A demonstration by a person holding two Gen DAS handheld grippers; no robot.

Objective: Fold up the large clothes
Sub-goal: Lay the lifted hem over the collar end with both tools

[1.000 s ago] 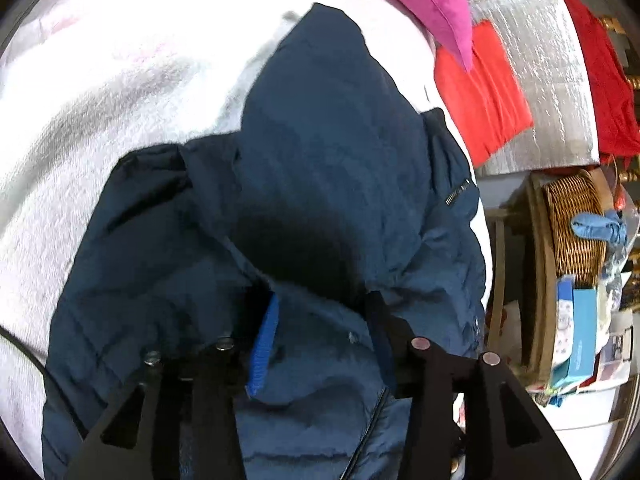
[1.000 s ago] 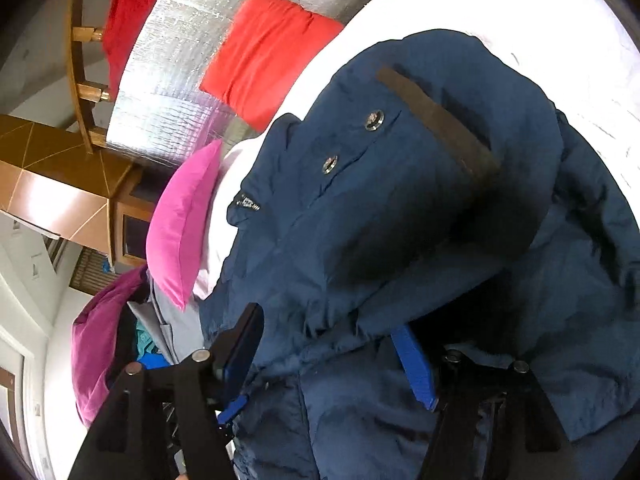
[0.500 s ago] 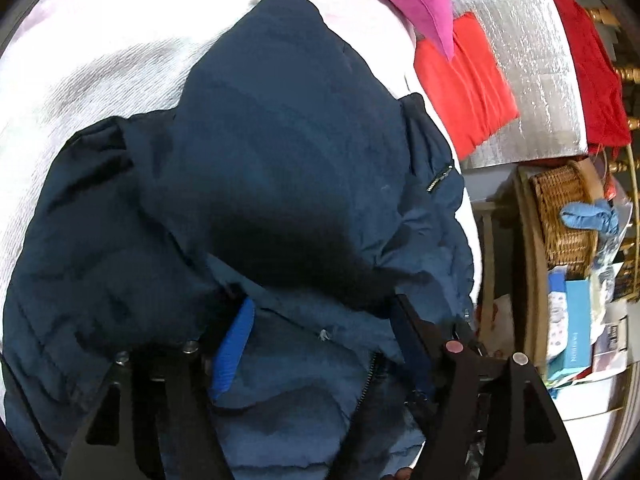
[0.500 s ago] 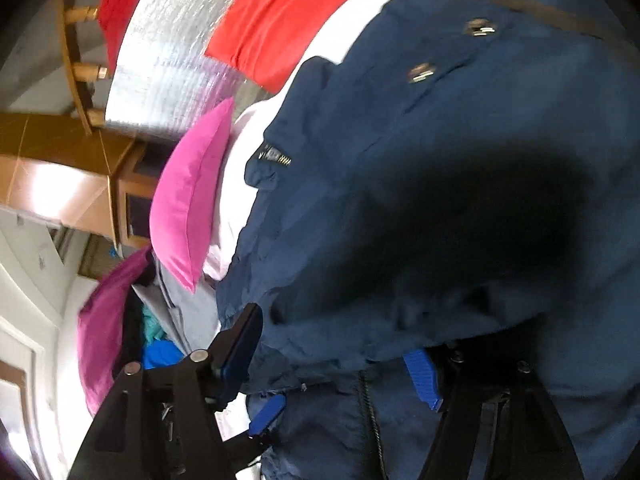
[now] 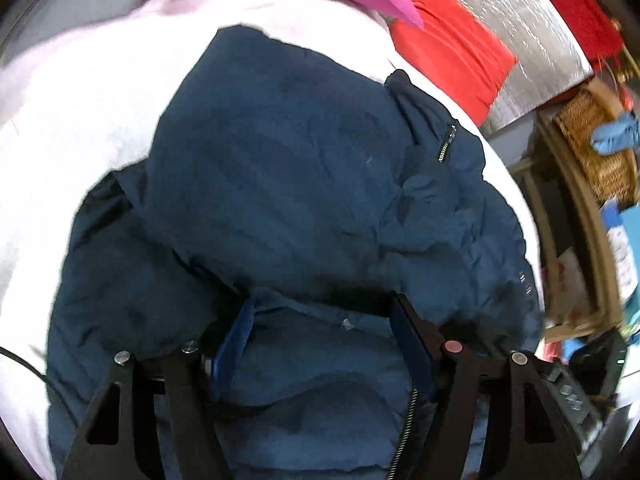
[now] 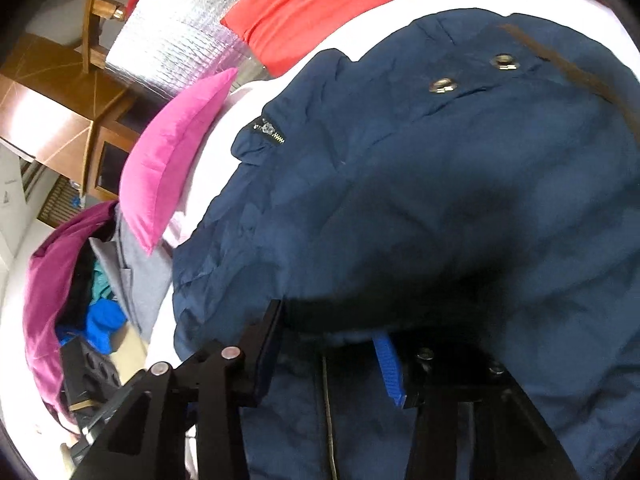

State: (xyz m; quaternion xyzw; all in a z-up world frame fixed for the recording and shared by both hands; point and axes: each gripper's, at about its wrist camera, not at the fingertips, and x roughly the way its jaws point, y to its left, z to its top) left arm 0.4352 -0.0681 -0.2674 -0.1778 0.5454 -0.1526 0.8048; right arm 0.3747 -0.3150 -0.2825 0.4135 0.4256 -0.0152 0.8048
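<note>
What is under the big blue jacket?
The blue jacket lies on a white cover, which shows around its edges. Whatever is beneath the jacket's middle is covered, so that cannot be seen.

Both tongs tilt downward: the left tongs [image 5: 320, 320] stand with jaws spread apart, while the right tongs [image 6: 332, 332] have jaws closing with cloth between them.

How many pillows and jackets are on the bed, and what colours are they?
Pink pillow: 1
Red pillow: 1
Navy jacket: 1
Total: 3
</note>
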